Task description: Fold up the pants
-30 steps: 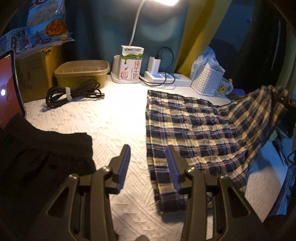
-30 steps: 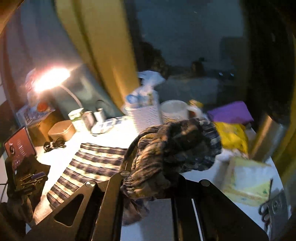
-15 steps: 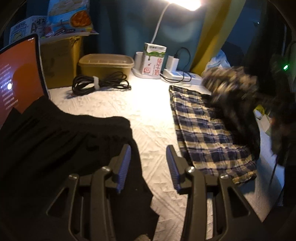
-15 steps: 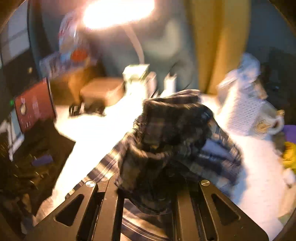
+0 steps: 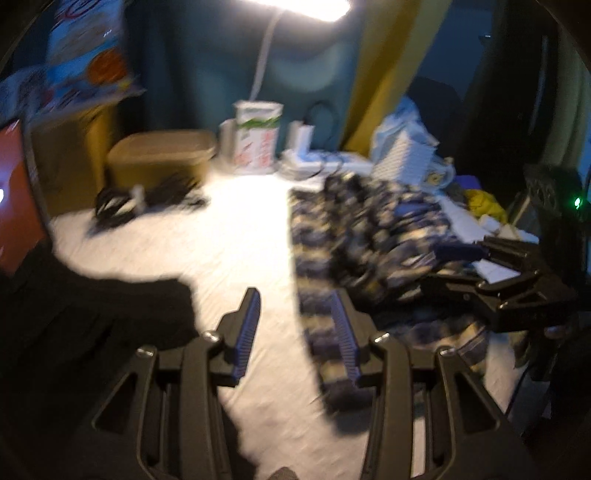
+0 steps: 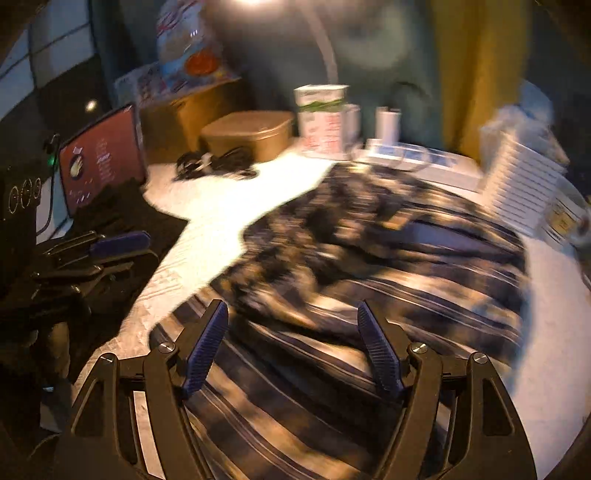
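A: Our right claw (image 6: 291,347) is opening wide, gripping nothing, above the blue-and-yellow plaid cloth pants (image 6: 369,266).

B: They're lying bunched on the white textured bench (image 5: 236,236); our left claw (image 5: 295,332) is hanging half-open, empty.

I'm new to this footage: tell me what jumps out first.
The plaid pants lie in a rumpled heap across the white table cover, under the open right gripper, whose jaws are opening with nothing between them. A bright lamp glares overhead, and a black garment lies at the left.

- Left wrist view: looks down and forward from left of the plaid pants (image 5: 373,251).
- Right wrist view: close above the pants (image 6: 369,266), facing the milk carton (image 6: 320,118).
- Both views share pants and carton (image 5: 256,138).
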Motion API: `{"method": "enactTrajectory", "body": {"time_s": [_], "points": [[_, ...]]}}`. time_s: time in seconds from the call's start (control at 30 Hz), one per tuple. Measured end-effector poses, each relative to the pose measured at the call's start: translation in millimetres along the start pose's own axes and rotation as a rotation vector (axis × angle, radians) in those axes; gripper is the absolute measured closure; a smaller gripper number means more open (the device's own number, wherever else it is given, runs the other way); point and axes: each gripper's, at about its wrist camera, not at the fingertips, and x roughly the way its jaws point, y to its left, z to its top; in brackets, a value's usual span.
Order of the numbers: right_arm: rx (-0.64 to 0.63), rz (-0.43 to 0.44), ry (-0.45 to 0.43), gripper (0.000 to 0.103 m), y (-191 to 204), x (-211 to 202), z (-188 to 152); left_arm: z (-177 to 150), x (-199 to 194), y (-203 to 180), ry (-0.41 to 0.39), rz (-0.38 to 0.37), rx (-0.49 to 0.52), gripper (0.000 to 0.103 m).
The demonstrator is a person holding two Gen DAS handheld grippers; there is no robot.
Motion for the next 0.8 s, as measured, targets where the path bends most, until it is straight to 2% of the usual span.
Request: {"method": "enactTrajectory", "body": {"time_s": [0.13, 0.2, 0.27, 0.3, 0.43, 0.53, 0.63, 0.67, 0.7, 0.73, 0.8], "points": [[0.108, -0.073, -0.041, 0.027, -47, -29, -15, 25, 11, -29, -0.034, -0.068, 0.050, 0.059], [0.169, -0.111, -0.055, 0.028, -70, -39, -25, 39, 28, -47, -0.023, -0.058, 0.133, 0.050], [0.213, -0.132, -0.065, 0.032, -91, -47, -32, 49, 43, -59, -0.005, -0.058, 0.193, 0.045], [0.235, -0.139, -0.068, 0.035, -102, -50, -35, 56, 54, -65, 0.006, -0.047, 0.239, 0.045], [0.262, -0.155, -0.075, 0.036, -125, -57, -42, 76, 96, -77, 0.058, -0.009, 0.353, 0.045], [0.265, -0.160, -0.079, 0.036, -138, -57, -42, 87, 125, -78, 0.129, -0.040, 0.392, 0.045], [0.276, -0.159, -0.073, 0.036, -150, -48, -40, 91, 139, -77, 0.137, -0.068, 0.435, 0.045], [0.279, -0.157, -0.070, 0.036, -154, -50, -42, 91, 141, -74, 0.130, -0.084, 0.442, 0.047], [0.286, -0.155, -0.064, 0.036, -158, -46, -42, 93, 144, -70, 0.132, -0.129, 0.421, 0.076], [0.293, -0.152, -0.055, 0.036, -162, -41, -41, 94, 149, -66, 0.162, -0.162, 0.386, 0.088], [0.297, -0.143, -0.044, 0.036, -164, -34, -38, 95, 153, -62, 0.175, -0.158, 0.361, 0.092]]}}
